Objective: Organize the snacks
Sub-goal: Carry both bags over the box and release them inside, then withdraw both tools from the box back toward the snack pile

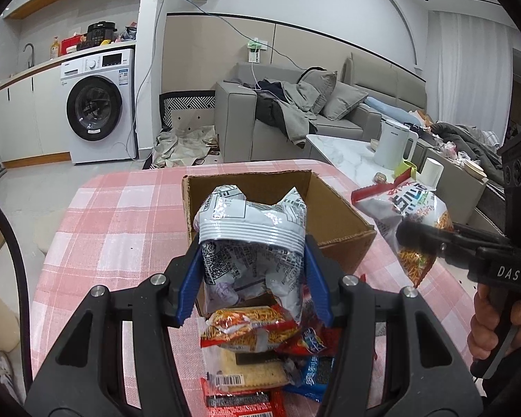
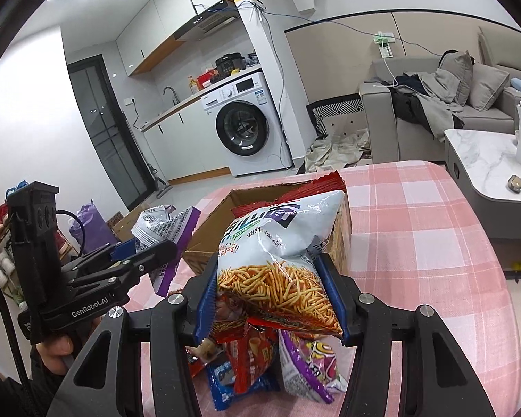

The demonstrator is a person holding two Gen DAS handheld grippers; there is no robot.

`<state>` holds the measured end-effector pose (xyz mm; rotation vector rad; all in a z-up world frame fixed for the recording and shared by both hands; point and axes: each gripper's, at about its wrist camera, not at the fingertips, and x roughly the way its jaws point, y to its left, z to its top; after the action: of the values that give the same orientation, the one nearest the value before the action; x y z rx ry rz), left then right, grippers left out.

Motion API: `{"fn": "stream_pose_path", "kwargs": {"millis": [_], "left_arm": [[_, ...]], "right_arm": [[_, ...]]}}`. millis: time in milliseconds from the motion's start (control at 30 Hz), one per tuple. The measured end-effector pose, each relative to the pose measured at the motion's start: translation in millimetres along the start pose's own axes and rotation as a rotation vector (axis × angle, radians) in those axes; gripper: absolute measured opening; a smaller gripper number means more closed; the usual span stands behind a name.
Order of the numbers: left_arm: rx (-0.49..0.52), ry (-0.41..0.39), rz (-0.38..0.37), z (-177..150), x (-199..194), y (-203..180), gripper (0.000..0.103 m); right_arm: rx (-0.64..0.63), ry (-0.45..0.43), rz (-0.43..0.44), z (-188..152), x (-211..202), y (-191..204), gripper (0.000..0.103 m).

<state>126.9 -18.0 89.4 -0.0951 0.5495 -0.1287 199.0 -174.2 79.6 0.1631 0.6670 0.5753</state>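
Silver-white snack bag [image 1: 251, 243], crinkled, back panel with printed text and a code — one, clamped in the left claw [image 1: 253, 278] above the near edge of the cardboard box [image 1: 333, 215]. White bag of orange fried sticks [image 2: 281, 260], red top seam — one, clamped in the right claw [image 2: 274, 299] near the box's right side. Box — one, open, on the pink-checked bench [image 1: 114, 215]. Loose packets [image 2: 260, 365] heaped on the near bench; count unclear.
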Motion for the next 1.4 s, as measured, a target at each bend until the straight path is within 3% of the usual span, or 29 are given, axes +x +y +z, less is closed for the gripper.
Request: {"fn": "stream_pose_path", "kwargs": {"millis": [467, 1333, 1400], "left_arm": [[-0.002, 0.013, 0.044, 24, 39, 15, 0.051], [0.018, 0.096, 0.074, 19, 105, 19, 0.052], [0.016, 0.092, 0.077, 18, 103, 20, 0.053]], "right_arm": [[0.000, 0.038, -0.014, 21, 43, 1, 0.054], [0.082, 0.093, -0.018, 38, 88, -16, 0.055], [0.066, 0.079, -0.016, 39, 82, -13, 0.063]]}}
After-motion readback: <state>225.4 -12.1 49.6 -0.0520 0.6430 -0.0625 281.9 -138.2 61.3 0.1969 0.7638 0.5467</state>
